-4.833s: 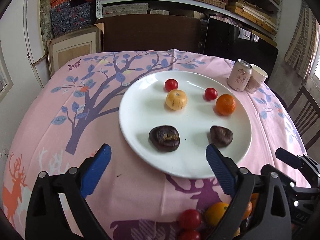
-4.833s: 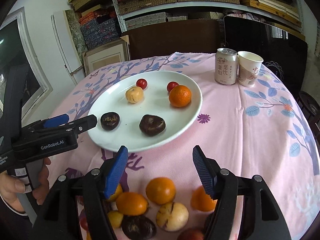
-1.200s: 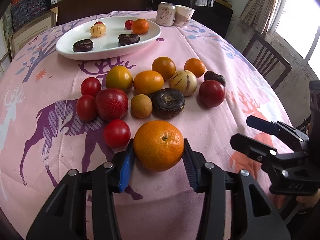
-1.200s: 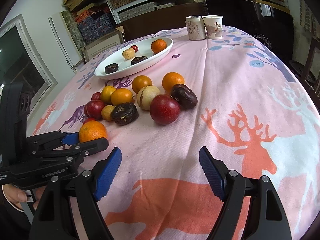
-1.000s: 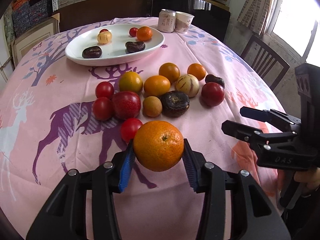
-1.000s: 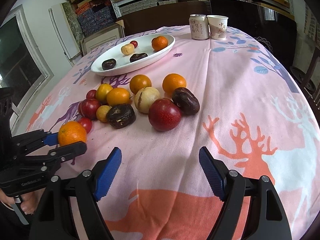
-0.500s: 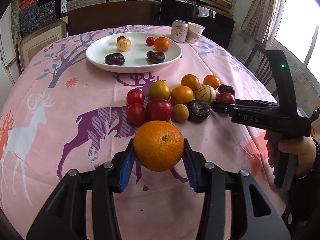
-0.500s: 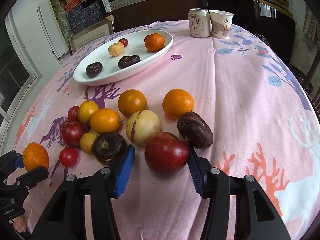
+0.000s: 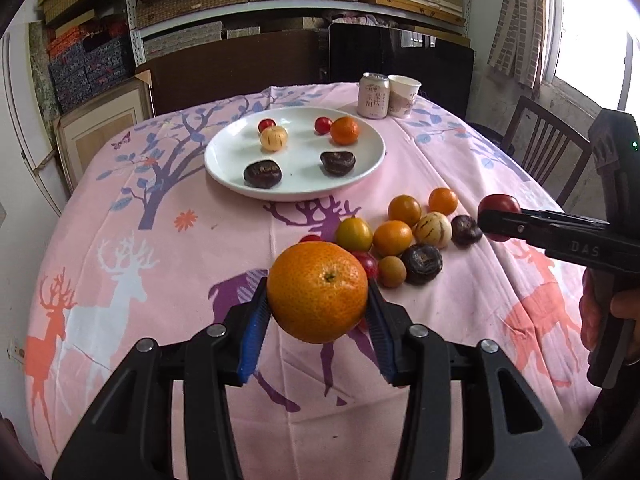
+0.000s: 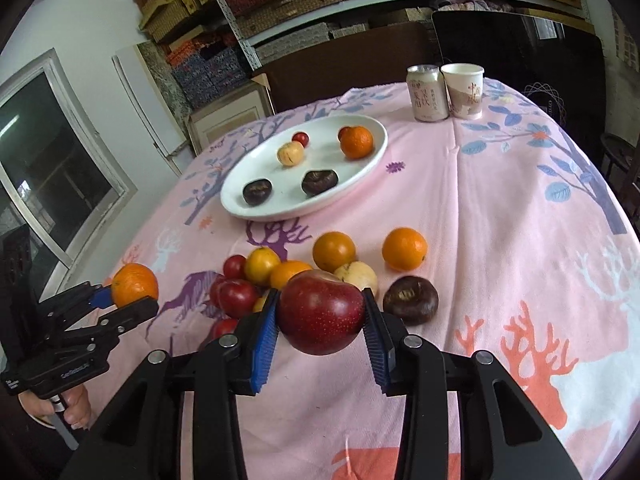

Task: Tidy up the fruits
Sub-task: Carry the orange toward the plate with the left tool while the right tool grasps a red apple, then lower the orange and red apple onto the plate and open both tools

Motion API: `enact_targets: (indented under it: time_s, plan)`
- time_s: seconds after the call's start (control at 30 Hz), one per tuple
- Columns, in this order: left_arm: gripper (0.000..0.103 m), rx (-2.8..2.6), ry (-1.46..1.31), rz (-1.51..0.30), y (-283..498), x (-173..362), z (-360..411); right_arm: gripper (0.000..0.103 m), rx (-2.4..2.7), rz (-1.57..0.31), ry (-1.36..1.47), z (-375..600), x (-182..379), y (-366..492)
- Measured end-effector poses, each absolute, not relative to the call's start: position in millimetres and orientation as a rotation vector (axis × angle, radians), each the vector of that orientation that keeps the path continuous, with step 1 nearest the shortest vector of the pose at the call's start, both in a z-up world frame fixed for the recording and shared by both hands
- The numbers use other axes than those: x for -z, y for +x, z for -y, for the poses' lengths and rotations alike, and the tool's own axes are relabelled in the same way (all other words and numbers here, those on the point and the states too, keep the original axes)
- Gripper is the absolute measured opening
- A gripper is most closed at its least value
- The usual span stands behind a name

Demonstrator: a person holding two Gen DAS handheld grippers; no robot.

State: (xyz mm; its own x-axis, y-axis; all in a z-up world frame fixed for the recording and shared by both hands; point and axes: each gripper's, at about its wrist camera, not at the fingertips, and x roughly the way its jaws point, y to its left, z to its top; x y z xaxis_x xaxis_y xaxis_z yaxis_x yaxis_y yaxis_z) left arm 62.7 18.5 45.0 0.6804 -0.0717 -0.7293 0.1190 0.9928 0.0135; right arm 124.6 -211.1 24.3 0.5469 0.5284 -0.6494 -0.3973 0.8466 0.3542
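My left gripper (image 9: pixel 316 308) is shut on a large orange (image 9: pixel 317 291) and holds it in the air above the pink cloth. The jaws of my right gripper (image 10: pixel 320 322) are closing, and their blue pads press on a dark red plum (image 10: pixel 320 312) lifted clear of the table. Below and beyond both lies a loose pile of fruit (image 10: pixel 334 252): oranges, small red ones, a pale striped one and dark wrinkled ones. Further back a white plate (image 9: pixel 296 191) carries several fruits. The right wrist view shows the left gripper (image 10: pixel 128 296) with its orange (image 10: pixel 134 282) at the left.
A drink can (image 9: pixel 373 95) and a paper cup (image 9: pixel 403 96) stand behind the plate at the table's far edge. A wooden chair (image 9: pixel 548 148) is at the right. Shelves of boxes and a dark board fill the back wall. A person's hand (image 10: pixel 76 404) holds the left tool.
The right gripper came forward over the pile, shut on the red plum and lifted it. The left gripper rose further with the orange in its hold.
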Motion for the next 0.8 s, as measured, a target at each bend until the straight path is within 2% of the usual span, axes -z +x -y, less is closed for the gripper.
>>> enact_targets:
  time_s: [0.23,0.4,0.57,0.8]
  plan:
    - [0.045,0.085,0.074,-0.744,97.4,-80.7,-22.9,0.040,-0.583,-0.724,0.139,203.0,-65.6,140.2]
    - [0.045,0.043,0.028,-0.764,146.8,-80.8,-32.2,0.040,-0.575,-0.705,0.119,176.9,-73.3,174.2]
    - [0.045,0.006,-0.046,-0.858,198.5,-51.5,-47.8,0.040,-0.589,-0.778,0.112,140.5,-51.9,215.4]
    - [0.045,-0.016,-0.084,-0.911,233.1,-22.8,-56.8,0.040,-0.596,-0.889,0.093,105.8,-13.6,246.9]
